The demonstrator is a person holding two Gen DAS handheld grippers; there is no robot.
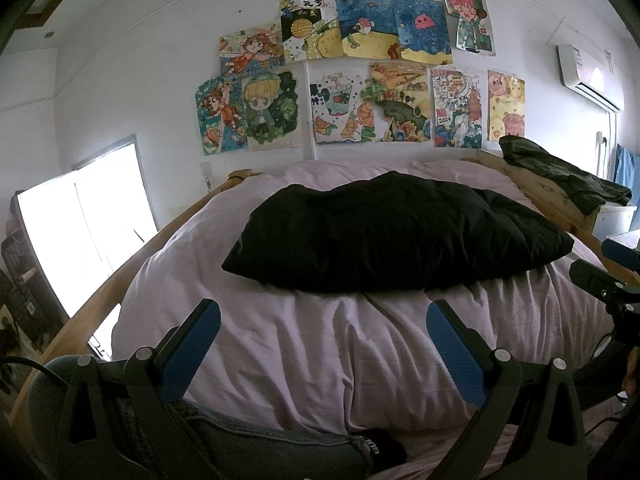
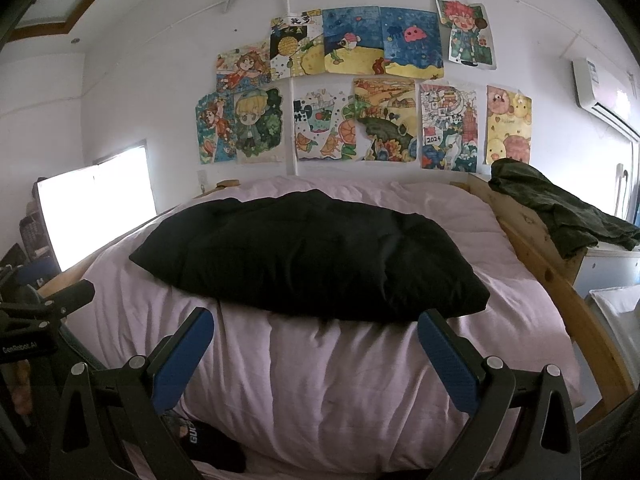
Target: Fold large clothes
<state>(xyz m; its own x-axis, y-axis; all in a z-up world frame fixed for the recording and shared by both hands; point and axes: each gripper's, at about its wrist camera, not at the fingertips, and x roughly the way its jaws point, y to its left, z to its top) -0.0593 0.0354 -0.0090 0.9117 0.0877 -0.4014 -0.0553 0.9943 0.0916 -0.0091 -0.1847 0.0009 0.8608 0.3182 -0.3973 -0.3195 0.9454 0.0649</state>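
Note:
A black padded garment (image 1: pixel 396 236) lies folded into a wide bundle on the pale pink bedding (image 1: pixel 320 352), and shows in the right wrist view too (image 2: pixel 308 260). My left gripper (image 1: pixel 322 318) is open and empty, held above the bedding just in front of the bundle's near edge. My right gripper (image 2: pixel 316 326) is open and empty, its right fingertip (image 2: pixel 430 326) close to the bundle's front right corner. The right gripper's body (image 1: pixel 604 284) shows at the right edge of the left view; the left gripper's body (image 2: pixel 36 320) shows at the left of the right view.
The wooden bed frame (image 2: pixel 560 280) runs along the right side, with a dark green garment (image 2: pixel 560 208) draped over its corner. Drawings (image 1: pixel 360 72) cover the wall behind. A bright window (image 1: pixel 84 232) is at left. A leg in jeans (image 1: pixel 248 440) lies under the left gripper.

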